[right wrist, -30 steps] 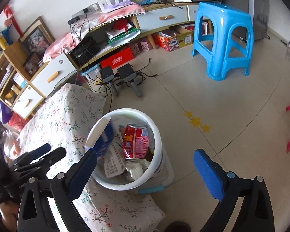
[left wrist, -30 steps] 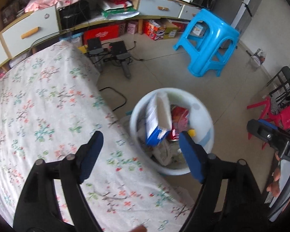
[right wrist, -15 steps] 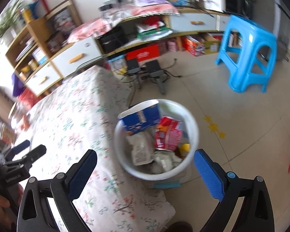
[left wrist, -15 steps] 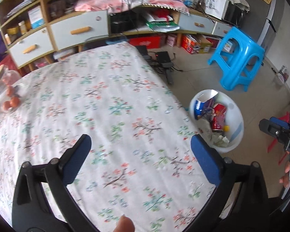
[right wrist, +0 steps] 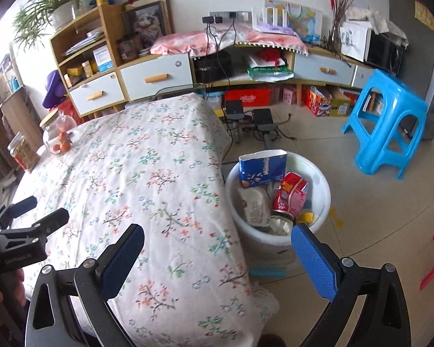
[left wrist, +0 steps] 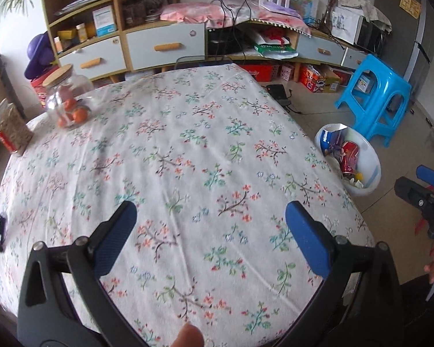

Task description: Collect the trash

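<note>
Both grippers empty: left gripper (left wrist: 211, 231) jaws just opened wide, right gripper (right wrist: 217, 251) wide too. Tablecloth (left wrist: 188, 144) shows no trash; bin (right wrist: 318, 173) beside right edge. Best scan far-left corner jars before stopping.

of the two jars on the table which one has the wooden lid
The round glass jar holding orange fruit; its lid is pale wood. The squarer jar beside it has none visible.

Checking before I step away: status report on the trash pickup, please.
Left gripper open, empty, jaws just widened. Right gripper open, empty. Trash in white bin beside table. Nothing in the way.
</note>
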A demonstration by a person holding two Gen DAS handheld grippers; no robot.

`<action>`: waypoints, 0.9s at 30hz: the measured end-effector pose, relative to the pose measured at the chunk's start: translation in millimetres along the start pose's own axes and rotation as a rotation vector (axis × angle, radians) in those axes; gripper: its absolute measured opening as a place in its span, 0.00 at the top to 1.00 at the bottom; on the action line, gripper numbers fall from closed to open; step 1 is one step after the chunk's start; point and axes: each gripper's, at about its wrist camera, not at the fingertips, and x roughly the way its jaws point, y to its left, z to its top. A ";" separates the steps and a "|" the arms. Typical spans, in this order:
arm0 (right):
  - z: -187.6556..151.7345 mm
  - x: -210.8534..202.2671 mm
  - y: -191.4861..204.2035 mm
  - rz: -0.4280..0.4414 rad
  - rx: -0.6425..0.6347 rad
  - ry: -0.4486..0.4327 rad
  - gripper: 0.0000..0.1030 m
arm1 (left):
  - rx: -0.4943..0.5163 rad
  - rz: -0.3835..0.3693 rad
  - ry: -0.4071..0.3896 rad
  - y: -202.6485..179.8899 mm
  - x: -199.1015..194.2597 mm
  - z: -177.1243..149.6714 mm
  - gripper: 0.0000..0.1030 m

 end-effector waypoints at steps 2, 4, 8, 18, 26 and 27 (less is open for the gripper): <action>-8.2 0.8 9.1 -0.008 -0.017 -0.007 0.01 | -0.021 0.022 -0.013 4.6 -6.5 -10.2 0.01; -17.6 3.0 19.4 -0.022 -0.045 -0.010 0.01 | -0.046 0.028 -0.003 9.0 -9.5 -18.3 0.01; -29.3 6.3 29.8 -0.036 -0.068 -0.017 0.01 | -0.086 0.058 -0.008 17.6 -14.8 -30.7 0.01; -25.0 9.7 35.2 -0.045 -0.060 -0.044 0.01 | -0.128 0.091 -0.027 33.5 -24.0 -42.9 0.01; -24.8 12.2 39.4 -0.041 -0.068 -0.046 0.01 | -0.101 0.092 -0.064 28.0 -31.4 -41.3 0.01; -24.9 12.1 39.5 -0.041 -0.068 -0.046 0.01 | -0.099 0.092 -0.065 27.7 -31.7 -41.3 0.01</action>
